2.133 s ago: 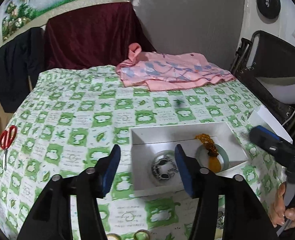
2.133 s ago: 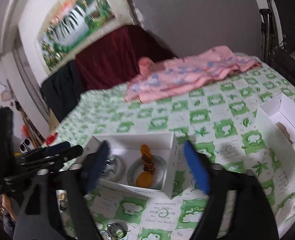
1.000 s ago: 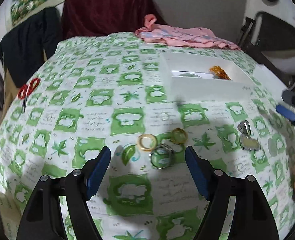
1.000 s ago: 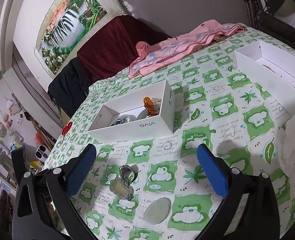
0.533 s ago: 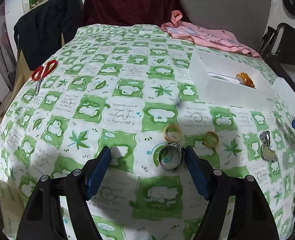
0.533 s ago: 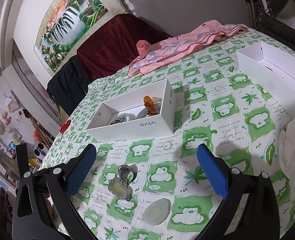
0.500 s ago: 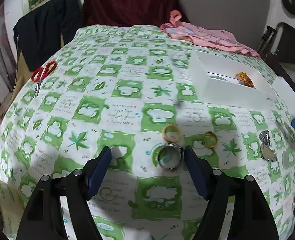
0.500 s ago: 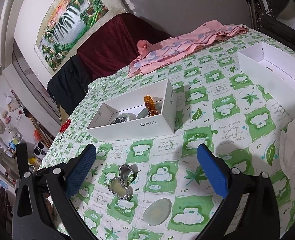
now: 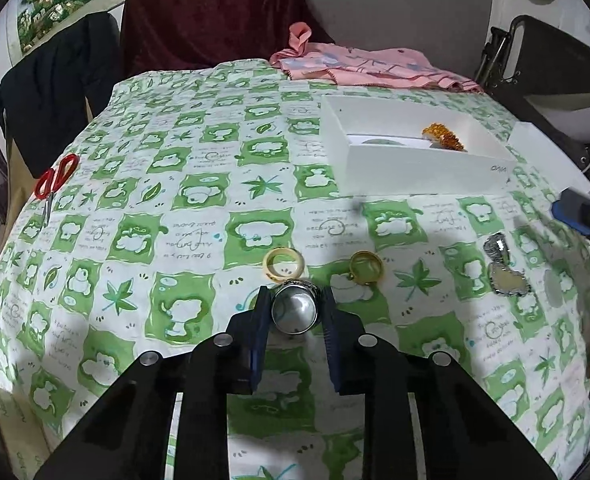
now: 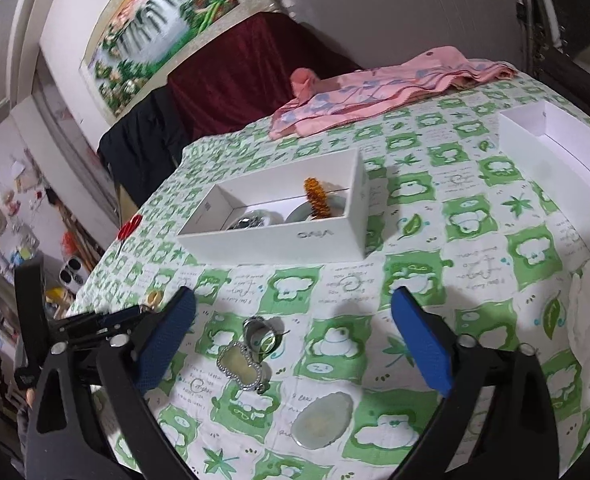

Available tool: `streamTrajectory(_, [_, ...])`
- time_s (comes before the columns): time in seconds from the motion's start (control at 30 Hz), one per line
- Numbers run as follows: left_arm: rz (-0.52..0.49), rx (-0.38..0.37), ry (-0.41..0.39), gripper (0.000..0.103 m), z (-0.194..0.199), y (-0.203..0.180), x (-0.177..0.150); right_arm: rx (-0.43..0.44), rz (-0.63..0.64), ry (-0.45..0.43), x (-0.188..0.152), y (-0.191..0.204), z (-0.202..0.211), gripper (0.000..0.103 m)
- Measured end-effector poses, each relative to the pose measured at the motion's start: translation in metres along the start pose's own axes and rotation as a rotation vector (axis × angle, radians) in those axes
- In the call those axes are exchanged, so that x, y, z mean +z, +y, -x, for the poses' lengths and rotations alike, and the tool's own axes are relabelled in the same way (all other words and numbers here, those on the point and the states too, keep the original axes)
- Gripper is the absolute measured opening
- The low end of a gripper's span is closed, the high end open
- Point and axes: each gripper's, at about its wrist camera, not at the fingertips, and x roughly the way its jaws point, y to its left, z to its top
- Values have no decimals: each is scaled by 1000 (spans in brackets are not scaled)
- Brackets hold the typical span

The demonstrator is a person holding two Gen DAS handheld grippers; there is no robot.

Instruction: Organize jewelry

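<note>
A silver ring [image 9: 295,312] sits on the green-and-white tablecloth [image 9: 175,184], caught between the blue pads of the left gripper [image 9: 295,306], whose jaws are closing on it. Just beyond lie a pale yellow ring [image 9: 283,264] and a gold ring [image 9: 366,267]. The right gripper [image 10: 293,328] hangs over a silver pendant [image 10: 241,366] and a pale oval stone [image 10: 322,420], its jaws wide apart but closing, touching neither. Farther back stands the white box [image 10: 283,236]

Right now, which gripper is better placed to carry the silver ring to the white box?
Left. The left gripper is closing with the silver ring between its pads. The right gripper is over the pendant, holding nothing. The white box sits open ahead.
</note>
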Motion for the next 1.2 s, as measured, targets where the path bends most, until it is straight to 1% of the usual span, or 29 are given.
streamTrajectory(0.03, [2, -1, -1, 25, 0, 0, 0, 3, 13, 13, -1, 2, -2, 71])
streamTrajectory(0.07, [4, 2, 0, 25, 0, 0, 0, 4, 29, 29, -2, 5, -6, 67])
streamTrajectory(0.1, [5, 5, 1, 25, 0, 0, 0, 5, 44, 46, -3, 8, -9, 60])
streamTrajectory(0.13, [5, 5, 1, 25, 0, 0, 0, 1, 58, 61, -4, 10, -13, 58])
streamTrajectory(0.27, [6, 9, 4, 25, -1, 1, 0, -39, 120, 107, -10, 22, -24, 56])
streamTrajectory(0.37, [3, 13, 7, 25, -1, 1, 1, -57, 180, 136, -13, 35, -32, 51])
streamTrajectory(0.43, [3, 12, 7, 25, -2, 1, 1, -71, 212, 166, -16, 42, -39, 43])
streamTrajectory(0.47, [3, 11, 8, 25, -2, 1, 0, -81, 221, 183, -16, 42, -42, 41])
streamTrajectory(0.5, [2, 11, 9, 25, -2, 1, 0, -90, 225, 201, -17, 42, -46, 35])
streamTrajectory(0.57, [-2, 14, 11, 25, -2, 1, 0, -107, 227, 203, -17, 42, -47, 29])
streamTrajectory(0.6, [-5, 14, 11, 25, -2, 1, 0, -107, 225, 202, -17, 41, -46, 24])
streamTrajectory(0.8, [-9, 9, 9, 25, -2, 0, -1, -99, 194, 181, -16, 35, -40, 24])
streamTrajectory(0.93, [-8, 6, 11, 25, -3, 0, -1, -145, 184, 162, -13, 30, -37, 23])
streamTrajectory(1.0, [-7, 5, 13, 25, -3, -1, -2, -172, 185, 189, -12, 28, -43, 24])
streamTrajectory(1.1, [-17, 17, 12, 26, -4, -4, -2, -212, 231, 192, -12, 34, -46, 24])
streamTrajectory(1.13, [-22, 20, 11, 26, -5, -5, -2, -214, 238, 192, -13, 35, -46, 24])
streamTrajectory(1.2, [-29, 18, 9, 25, -4, -6, -3, -193, 217, 185, -12, 31, -44, 23])
